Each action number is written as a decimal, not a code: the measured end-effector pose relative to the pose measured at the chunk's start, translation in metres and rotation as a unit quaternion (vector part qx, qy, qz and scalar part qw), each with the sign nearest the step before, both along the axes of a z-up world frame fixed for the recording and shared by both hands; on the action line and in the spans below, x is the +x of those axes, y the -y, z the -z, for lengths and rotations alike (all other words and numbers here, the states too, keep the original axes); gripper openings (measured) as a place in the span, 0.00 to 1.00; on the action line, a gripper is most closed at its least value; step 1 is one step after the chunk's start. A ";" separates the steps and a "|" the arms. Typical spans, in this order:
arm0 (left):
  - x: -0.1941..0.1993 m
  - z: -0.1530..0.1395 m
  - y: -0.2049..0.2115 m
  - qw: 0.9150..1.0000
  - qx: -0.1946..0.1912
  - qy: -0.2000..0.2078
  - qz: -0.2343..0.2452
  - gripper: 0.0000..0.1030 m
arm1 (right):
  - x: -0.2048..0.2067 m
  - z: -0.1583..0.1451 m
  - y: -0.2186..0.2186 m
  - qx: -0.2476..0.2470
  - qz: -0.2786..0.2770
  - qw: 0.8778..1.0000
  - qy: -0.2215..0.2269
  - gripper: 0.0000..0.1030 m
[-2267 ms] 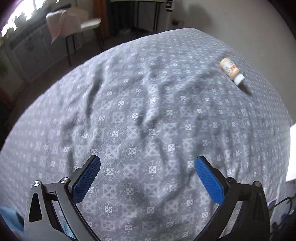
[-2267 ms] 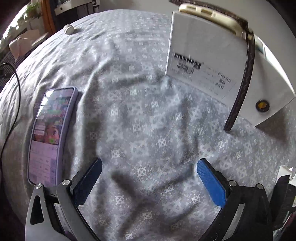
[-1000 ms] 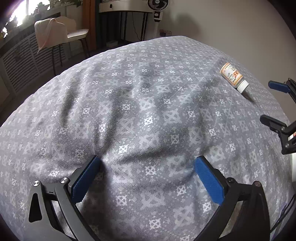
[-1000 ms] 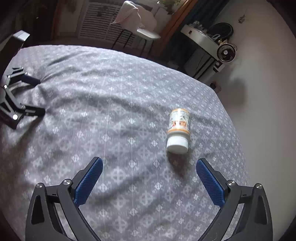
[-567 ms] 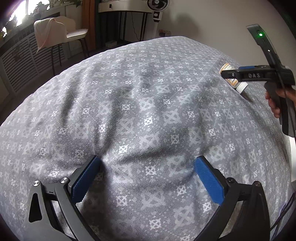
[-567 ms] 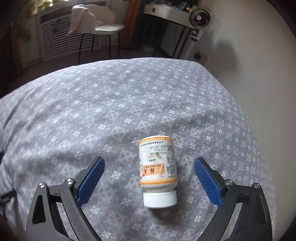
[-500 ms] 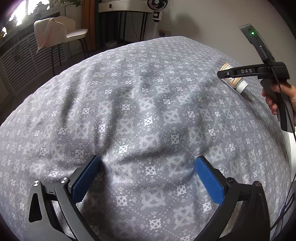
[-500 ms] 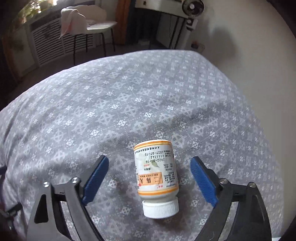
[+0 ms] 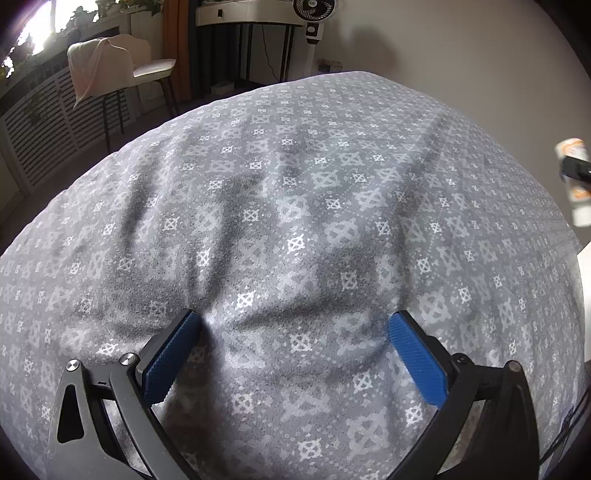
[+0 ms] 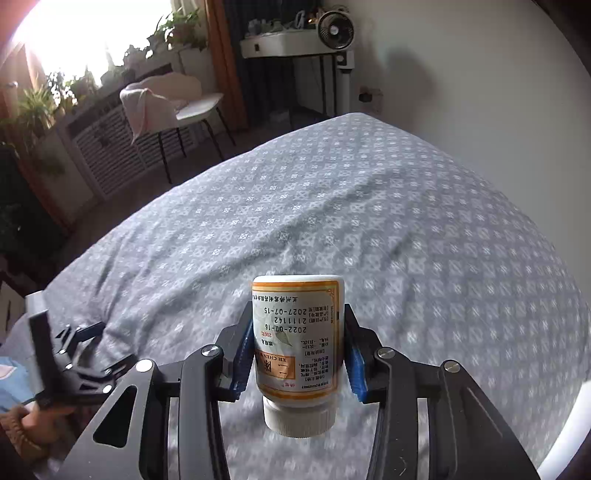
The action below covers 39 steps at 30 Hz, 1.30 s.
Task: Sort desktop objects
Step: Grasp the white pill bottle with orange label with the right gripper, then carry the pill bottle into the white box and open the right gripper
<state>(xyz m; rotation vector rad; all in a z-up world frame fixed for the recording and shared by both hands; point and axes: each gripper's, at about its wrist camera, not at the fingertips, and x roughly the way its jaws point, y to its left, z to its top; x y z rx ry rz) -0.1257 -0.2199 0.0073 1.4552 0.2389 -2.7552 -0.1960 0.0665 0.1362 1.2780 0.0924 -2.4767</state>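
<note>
The right gripper (image 10: pixel 298 363) pinches a pill bottle (image 10: pixel 297 339), its two blue pads pressed flat against the bottle's opposite sides. The bottle points away from the camera with its white ribbed cap (image 10: pixel 298 419) nearest the lens and its base farthest, so the printed orange-bordered label reads upside down. It is clear of the grey patterned bedspread (image 10: pixel 369 229), which spreads out behind and below it, blurred near the bottom of the right wrist view. In the left wrist view the same bottle (image 9: pixel 576 181) shows small at the far right edge, off the cloth, with a dark part of the right gripper across its middle. The left gripper (image 9: pixel 293 350) has its blue fingers (image 9: pixel 171 354) spread wide with nothing between them, the tips down at the wrinkled bedspread (image 9: pixel 295 184); whether they touch it I cannot tell. From the right wrist view the left gripper (image 10: pixel 90 349) appears at the lower left, held by a hand (image 10: pixel 27 424). Beyond the bed stand a chair (image 10: pixel 184 103) draped with a pale cloth, a slatted radiator cover (image 10: pixel 110 151), plants (image 10: pixel 55 96) along a bright window, and a small fan (image 10: pixel 335 25) on a white stand against the wall.
</note>
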 end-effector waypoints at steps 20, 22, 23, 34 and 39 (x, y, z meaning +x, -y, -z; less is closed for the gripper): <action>0.011 0.004 0.001 1.000 0.003 -0.027 -0.002 1.00 | 0.253 -0.104 -0.394 0.046 0.337 0.940 -0.019 0.38; 0.011 0.004 0.001 1.000 0.004 -0.028 -0.002 1.00 | 0.261 -0.087 -0.401 0.057 0.330 0.942 0.001 0.38; 0.011 0.004 0.000 1.000 0.004 -0.028 -0.002 1.00 | 0.262 -0.078 -0.404 0.056 0.327 0.943 0.012 0.38; 0.011 0.004 0.000 1.000 0.004 -0.027 -0.002 1.00 | 0.277 -0.054 -0.394 0.133 0.330 0.934 -0.020 0.84; 0.010 0.003 0.001 1.000 0.004 -0.027 -0.001 1.00 | 0.329 -0.098 -0.396 0.090 0.343 0.929 -0.104 0.87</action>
